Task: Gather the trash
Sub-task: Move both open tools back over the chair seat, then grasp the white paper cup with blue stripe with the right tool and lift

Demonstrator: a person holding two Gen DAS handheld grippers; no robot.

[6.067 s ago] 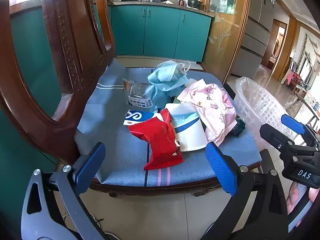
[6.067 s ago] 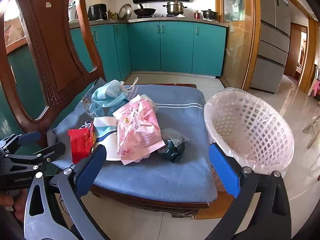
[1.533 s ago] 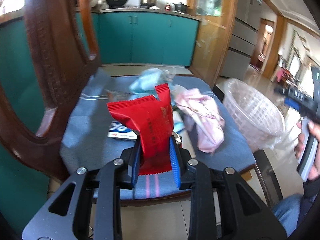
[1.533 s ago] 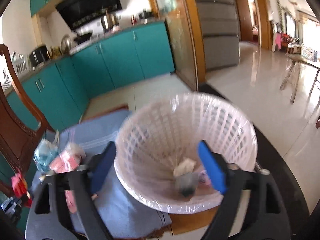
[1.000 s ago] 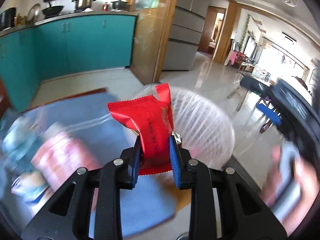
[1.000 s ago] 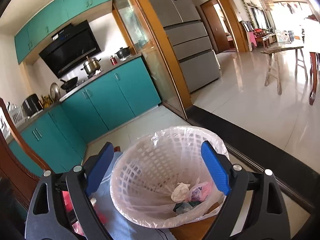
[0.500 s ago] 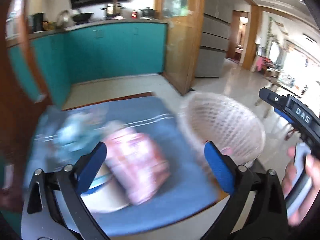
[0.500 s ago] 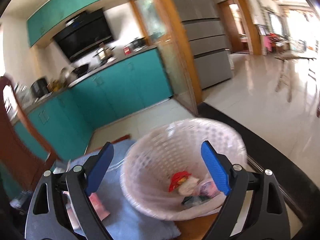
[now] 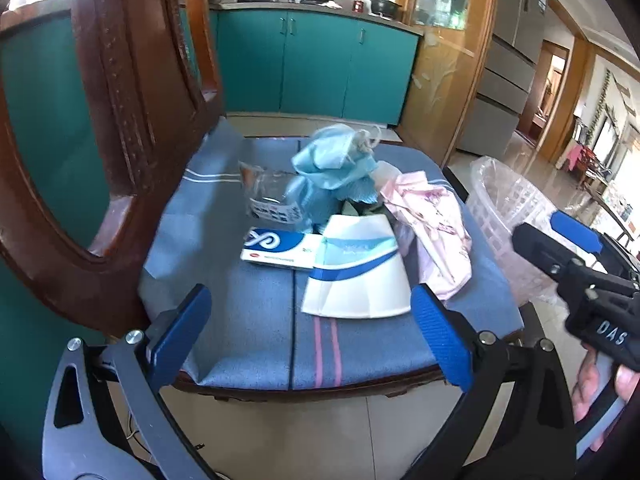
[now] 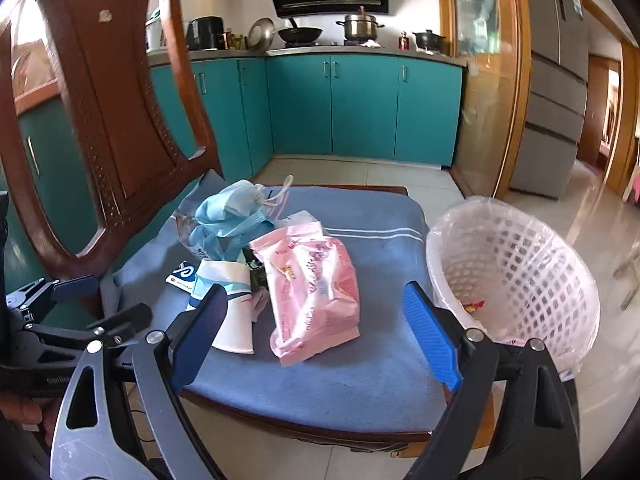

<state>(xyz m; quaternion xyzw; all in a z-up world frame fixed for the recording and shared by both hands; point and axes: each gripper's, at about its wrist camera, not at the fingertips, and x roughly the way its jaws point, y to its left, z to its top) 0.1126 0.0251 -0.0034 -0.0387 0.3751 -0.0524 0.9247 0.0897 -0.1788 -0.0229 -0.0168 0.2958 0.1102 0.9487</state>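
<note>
Left tool [image 9: 310, 326], spread wide and empty, faces the flattened white-and-blue paper cup [image 9: 356, 268] dead ahead, long axis running away from it.

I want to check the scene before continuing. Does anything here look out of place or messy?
Yes. Litter lies heaped on the chair cushion instead of in the basket: a crumpled mask, a flattened paper cup, a pink wrapper and a small box. Nothing looks spilled or broken.
</note>
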